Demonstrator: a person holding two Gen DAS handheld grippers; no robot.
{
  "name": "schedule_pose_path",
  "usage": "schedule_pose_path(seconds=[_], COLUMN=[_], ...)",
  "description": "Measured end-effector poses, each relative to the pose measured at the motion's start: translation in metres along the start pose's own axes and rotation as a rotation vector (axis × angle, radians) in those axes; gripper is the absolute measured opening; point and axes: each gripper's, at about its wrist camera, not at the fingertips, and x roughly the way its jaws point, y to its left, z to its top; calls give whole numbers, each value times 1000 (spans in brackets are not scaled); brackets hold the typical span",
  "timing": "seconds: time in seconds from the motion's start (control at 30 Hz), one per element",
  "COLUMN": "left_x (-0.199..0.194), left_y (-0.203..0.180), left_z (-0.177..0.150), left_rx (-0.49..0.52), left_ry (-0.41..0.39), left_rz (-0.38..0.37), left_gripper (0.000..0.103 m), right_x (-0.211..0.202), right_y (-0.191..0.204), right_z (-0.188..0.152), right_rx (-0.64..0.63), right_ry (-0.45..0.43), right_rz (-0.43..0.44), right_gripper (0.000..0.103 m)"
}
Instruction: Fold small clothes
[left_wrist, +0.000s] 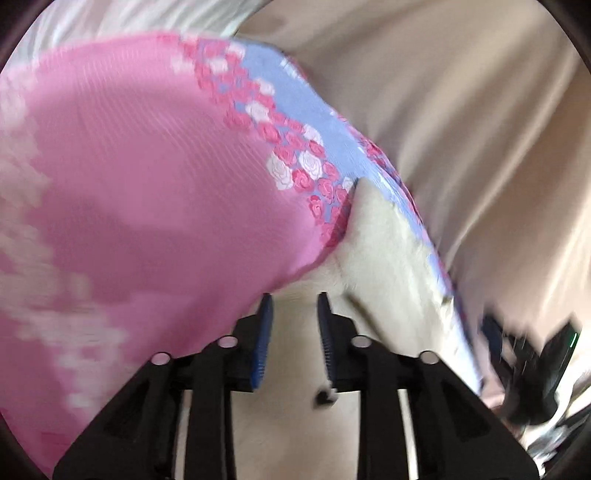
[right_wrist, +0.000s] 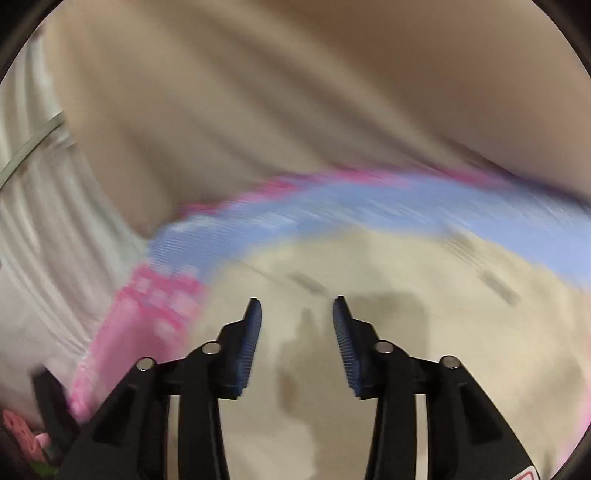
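A cream garment (left_wrist: 384, 254) lies on a pink and blue rose-patterned cloth (left_wrist: 129, 177). In the left wrist view my left gripper (left_wrist: 294, 299) is open and empty, just above the cream garment's edge, with the pink cloth at its left. The right gripper (left_wrist: 524, 362) shows blurred at the lower right there. In the right wrist view my right gripper (right_wrist: 297, 304) is open and empty over the cream garment (right_wrist: 406, 314). The blue and pink cloth (right_wrist: 332, 214) curves beyond it. Both views are motion-blurred.
Beige sheet folds (left_wrist: 461, 110) lie beyond the patterned cloth, also in the right wrist view (right_wrist: 258, 92). White fabric (right_wrist: 40, 221) lies at the left, with a pink object (right_wrist: 22, 432) at the lower left corner.
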Motion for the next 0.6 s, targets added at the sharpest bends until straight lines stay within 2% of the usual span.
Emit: schedule_pose_path(seconds=[0.03, 0.13, 0.17, 0.23, 0.33, 0.37, 0.4, 0.47, 0.6], left_x=[-10, -39, -48, -59, -67, -73, -77, -81, -85], left_y=[4, 23, 32, 42, 57, 59, 56, 54, 49], left_z=[-4, -24, -34, -49, -75, -82, -89, -98, -115], left_rx=[23, 52, 53, 49, 47, 60, 84, 92, 74], left_ry=[-3, 23, 50, 94, 176, 170, 177, 205, 246], left_rz=[16, 68, 92, 118, 151, 150, 164, 157, 147], left_gripper=[37, 41, 41, 42, 44, 44, 49, 55, 56], right_x=[-17, -71, -87, -118, -143, -144, -145, -148, -144], right_y=[-31, -112, -131, -158, -167, -168, -160, -147, -117], right_z=[-21, -92, -112, -153, -200, -210, -223, -243, -256], right_rx=[53, 221, 265, 363, 416, 417, 416, 403, 362], right_ry=[25, 99, 114, 148, 187, 197, 209, 195, 194], right_rz=[-69, -223, -260, -279, -266, -252, -227, -198, -115], right_gripper=[41, 42, 42, 42, 47, 50, 50, 61, 63])
